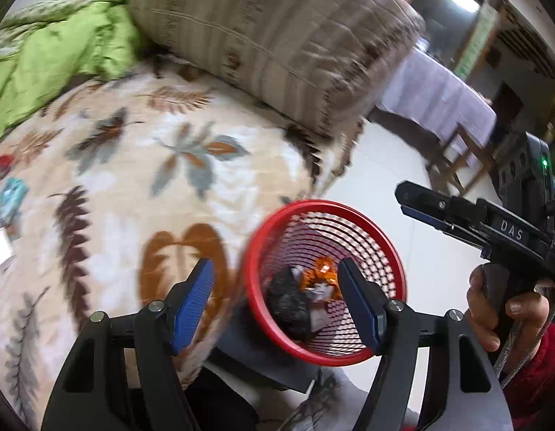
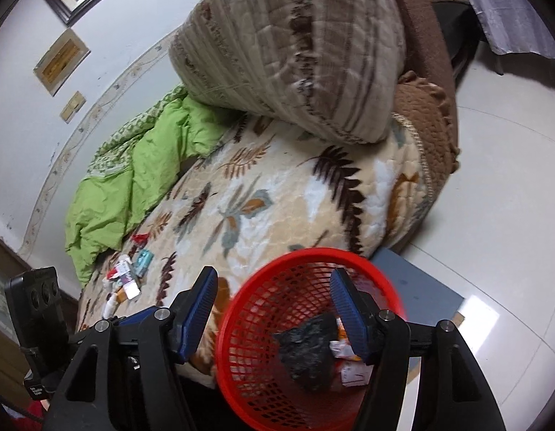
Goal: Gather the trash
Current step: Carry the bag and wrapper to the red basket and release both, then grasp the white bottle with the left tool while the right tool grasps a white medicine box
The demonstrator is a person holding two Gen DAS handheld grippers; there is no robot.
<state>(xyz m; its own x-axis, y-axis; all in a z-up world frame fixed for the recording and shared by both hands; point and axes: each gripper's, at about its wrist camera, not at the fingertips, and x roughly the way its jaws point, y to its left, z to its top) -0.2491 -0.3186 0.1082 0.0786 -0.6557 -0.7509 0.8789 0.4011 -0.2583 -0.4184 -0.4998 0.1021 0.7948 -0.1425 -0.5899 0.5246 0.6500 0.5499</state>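
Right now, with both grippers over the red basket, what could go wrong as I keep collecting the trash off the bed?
1. The red basket stands at the bed's edge; an arm swinging back toward the wrappers could knock it over and spill the black crumpled bag.
2. Both the left gripper and right gripper are open and empty over the basket, close together, so they might collide.
3. The scraps lie near the green blanket; small ones could slip under its folds.

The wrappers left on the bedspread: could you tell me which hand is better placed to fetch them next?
Probably the left. The wrapper pile lies on the left gripper's side, while the open right gripper hangs over the red basket. Both are empty.
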